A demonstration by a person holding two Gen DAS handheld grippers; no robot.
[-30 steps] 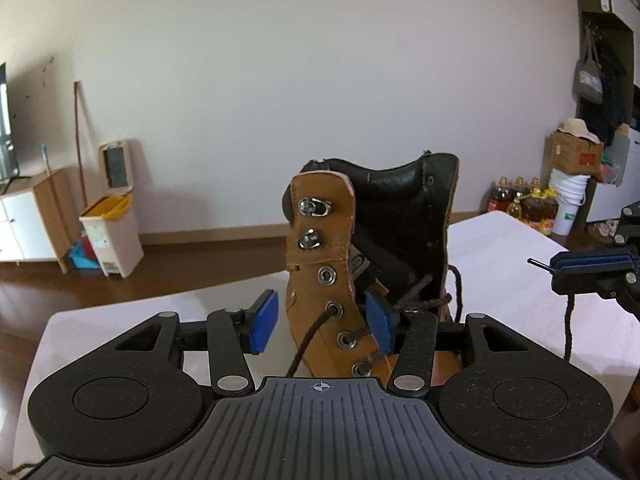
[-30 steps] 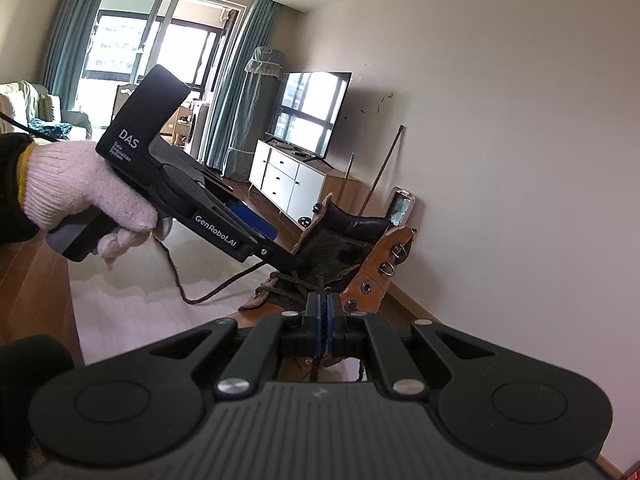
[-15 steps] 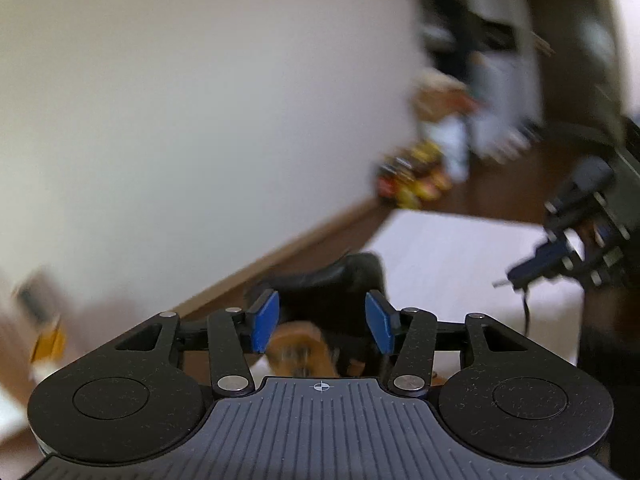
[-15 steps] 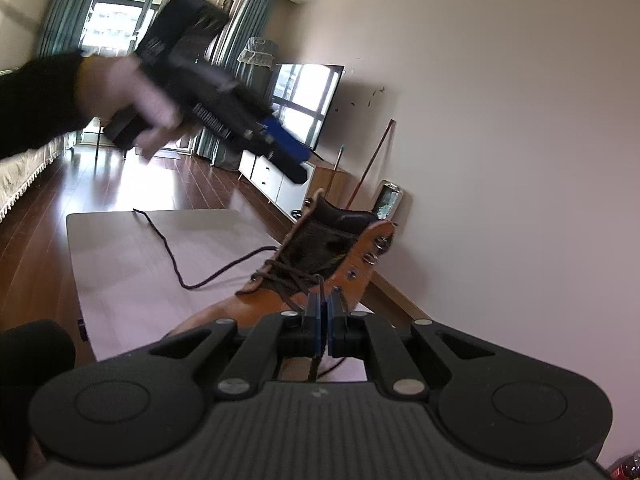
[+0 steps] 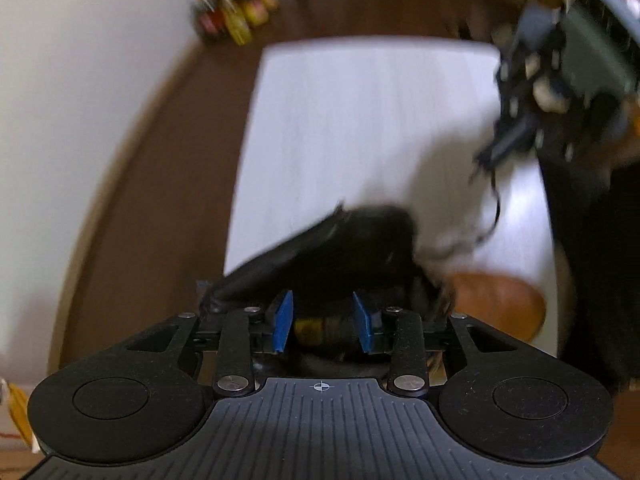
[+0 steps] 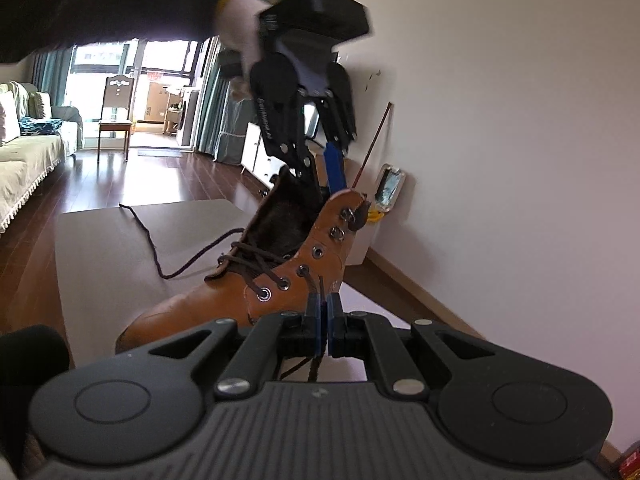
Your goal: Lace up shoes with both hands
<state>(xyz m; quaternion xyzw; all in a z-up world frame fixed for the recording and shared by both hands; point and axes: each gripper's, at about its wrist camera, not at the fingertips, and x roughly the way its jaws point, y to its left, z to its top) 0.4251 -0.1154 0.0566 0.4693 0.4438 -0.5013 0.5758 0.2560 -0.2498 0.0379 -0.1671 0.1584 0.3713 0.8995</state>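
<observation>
A tan leather boot [image 6: 248, 280] with a black lining stands on the white table [image 6: 104, 248]. Its dark brown lace is threaded through the lower eyelets. My right gripper [image 6: 322, 320] is shut on one lace end [image 6: 320, 292] beside the boot's ankle. The other lace end [image 6: 148, 240] lies loose on the table. My left gripper [image 5: 324, 322] is open and points down over the boot's collar [image 5: 352, 240]; it also shows in the right wrist view [image 6: 324, 168], with its fingers at the boot's opening. The left wrist view is blurred.
The table's far edge [image 5: 360, 42] meets a wooden floor with bottles [image 5: 236, 8] by the wall. A sofa [image 6: 24, 152], a chair [image 6: 116, 108] and a white cabinet [image 6: 260, 152] stand beyond the table. A bin [image 6: 376, 216] stands by the wall.
My left gripper has risen from beside the boot's eyelets and swung over the top, now pointing down at the collar. My right gripper has stayed shut on the lace and drawn back slightly.
</observation>
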